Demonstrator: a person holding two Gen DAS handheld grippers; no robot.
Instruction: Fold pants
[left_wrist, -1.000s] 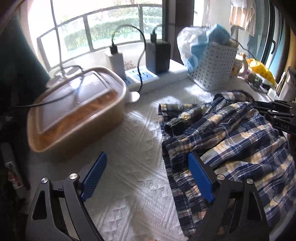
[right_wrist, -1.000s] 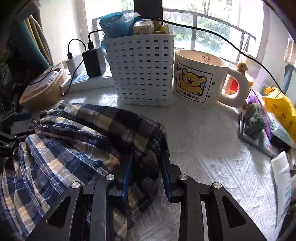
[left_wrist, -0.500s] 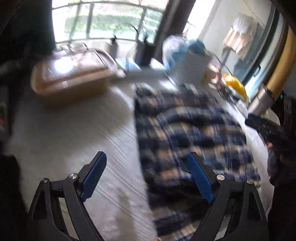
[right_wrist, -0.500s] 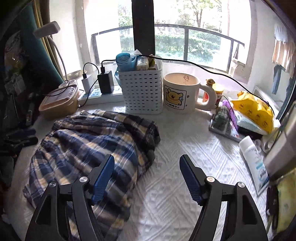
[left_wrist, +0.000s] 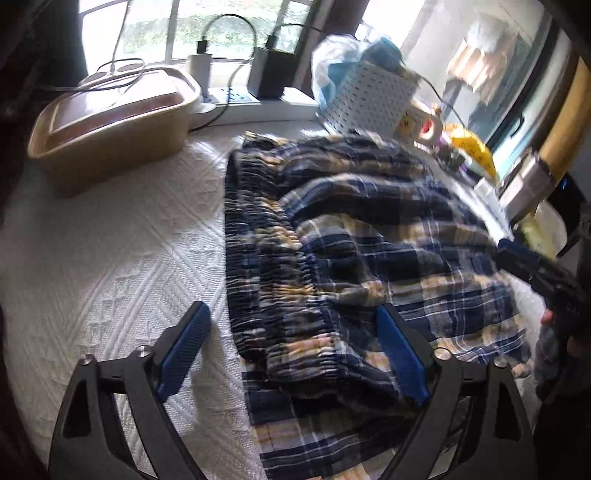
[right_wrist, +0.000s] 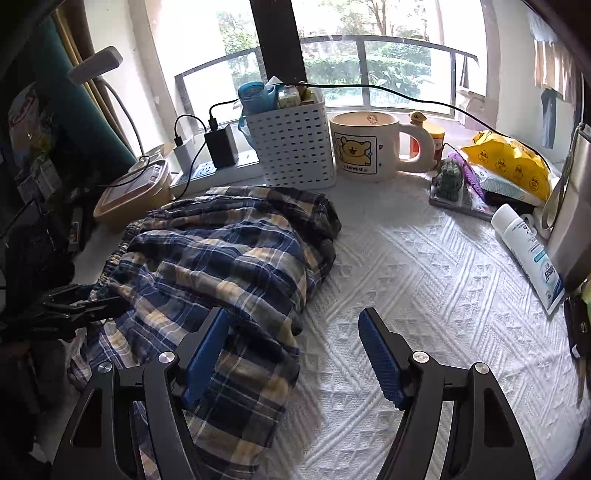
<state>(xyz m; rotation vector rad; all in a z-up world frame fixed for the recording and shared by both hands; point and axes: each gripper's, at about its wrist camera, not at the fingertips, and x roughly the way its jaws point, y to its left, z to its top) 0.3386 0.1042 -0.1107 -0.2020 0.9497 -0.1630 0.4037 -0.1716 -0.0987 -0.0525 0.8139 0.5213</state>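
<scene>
Blue-and-yellow plaid cotton pants (right_wrist: 221, 258) lie in a loose, doubled-over heap on the white textured cloth of the table (right_wrist: 424, 266), spread across the space ahead of both pairs of tongs. A second ago the right tongs were clamped on a fold of this fabric; now they stand released and drawn back, and the heap looks more gathered than it did then. I judge that one fold has just been laid down and let go, so the pants are partly folded, still rumpled, with the elastic waistband (left_wrist: 273, 258) bunched on the side nearest the left tongs.

Left tongs (left_wrist: 291, 354) are spread wide and hold nothing; the waistband edge lies between the two blue pads, beneath them, and whether the right-hand pad brushes the cloth cannot be told. Right tongs (right_wrist: 295, 350) are equally wide apart and empty: the left pad hangs over the near edge of the plaid, the right pad over bare white cloth.

Beyond the pants, well ahead of the right tongs, stand a white perforated plastic basket (right_wrist: 295, 147) and a cream cartoon-bear mug (right_wrist: 365, 147).
</scene>
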